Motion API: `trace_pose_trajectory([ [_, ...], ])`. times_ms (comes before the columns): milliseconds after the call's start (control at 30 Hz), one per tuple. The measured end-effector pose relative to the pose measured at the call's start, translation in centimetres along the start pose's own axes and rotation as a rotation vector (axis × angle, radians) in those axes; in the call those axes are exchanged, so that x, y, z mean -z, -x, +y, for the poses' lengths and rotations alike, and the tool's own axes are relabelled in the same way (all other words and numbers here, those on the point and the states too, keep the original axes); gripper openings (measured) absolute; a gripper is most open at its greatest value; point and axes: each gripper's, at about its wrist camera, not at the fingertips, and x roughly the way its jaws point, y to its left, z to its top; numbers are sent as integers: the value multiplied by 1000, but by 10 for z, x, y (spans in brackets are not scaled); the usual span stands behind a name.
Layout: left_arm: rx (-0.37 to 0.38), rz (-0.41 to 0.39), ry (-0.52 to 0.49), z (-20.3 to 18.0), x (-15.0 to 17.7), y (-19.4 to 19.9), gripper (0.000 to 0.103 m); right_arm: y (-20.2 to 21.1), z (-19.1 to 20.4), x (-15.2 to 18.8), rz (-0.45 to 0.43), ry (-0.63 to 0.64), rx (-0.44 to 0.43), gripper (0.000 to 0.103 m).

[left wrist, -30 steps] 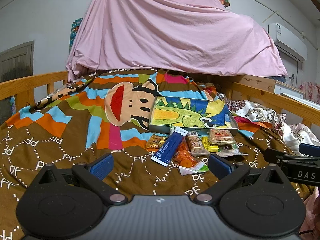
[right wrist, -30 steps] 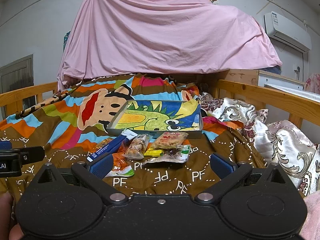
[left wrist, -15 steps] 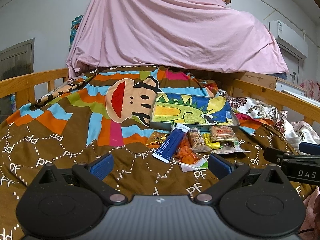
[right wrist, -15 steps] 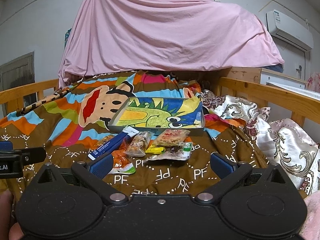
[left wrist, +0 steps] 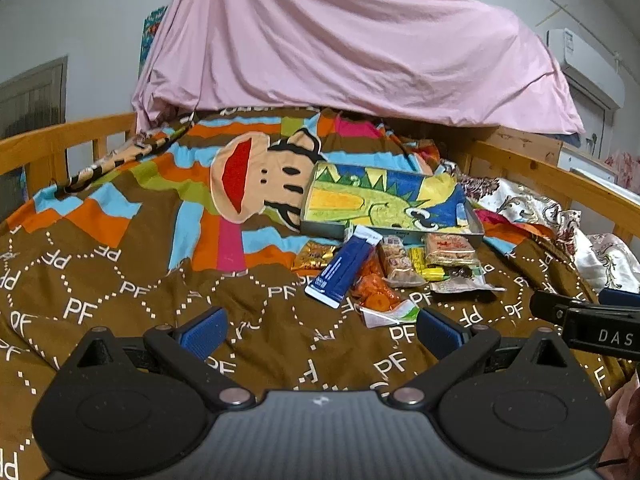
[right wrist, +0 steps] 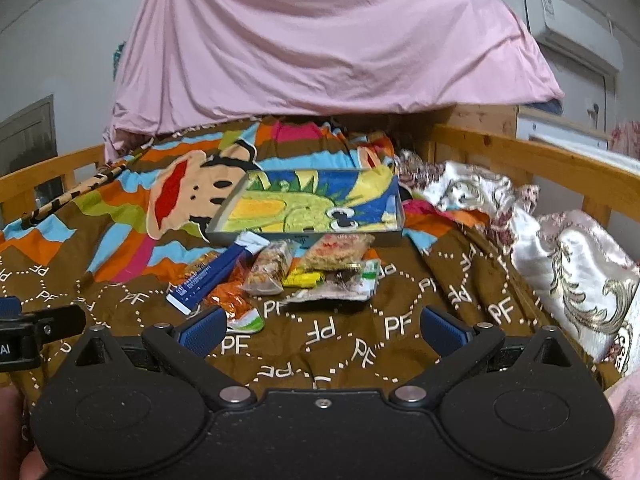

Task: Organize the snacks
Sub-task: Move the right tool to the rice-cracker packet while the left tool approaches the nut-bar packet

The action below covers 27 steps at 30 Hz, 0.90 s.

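None of the snack packets [left wrist: 394, 270] has reached the dinosaur-print tray [left wrist: 390, 204] just beyond — left gripper [left wrist: 320, 332] and right gripper [right wrist: 322, 330] both spread wide, empty

Cloth, wood and shiny wrappers

Matt cloth blanket [left wrist: 120, 280]; glossy plastic snack packets [right wrist: 268, 272]; smooth wooden rail [right wrist: 520, 156]; soft pink sheet [left wrist: 340, 48]; satin-sheen quilt [right wrist: 580, 264].

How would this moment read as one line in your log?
left claw: open, empty | right claw: open, empty | snacks: piled on blanket | tray: no snacks inside
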Motion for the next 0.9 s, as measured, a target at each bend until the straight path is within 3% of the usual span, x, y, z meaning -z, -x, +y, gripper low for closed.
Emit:
trace_pose_trajectory([
  [500, -127, 128, -17, -3, -23, -56, 103, -60, -23, -27, 129, -64, -134, 103],
  [900, -141, 155, -34, -13, -48, -102, 103, -91, -22, -40, 105, 15, -214, 103],
])
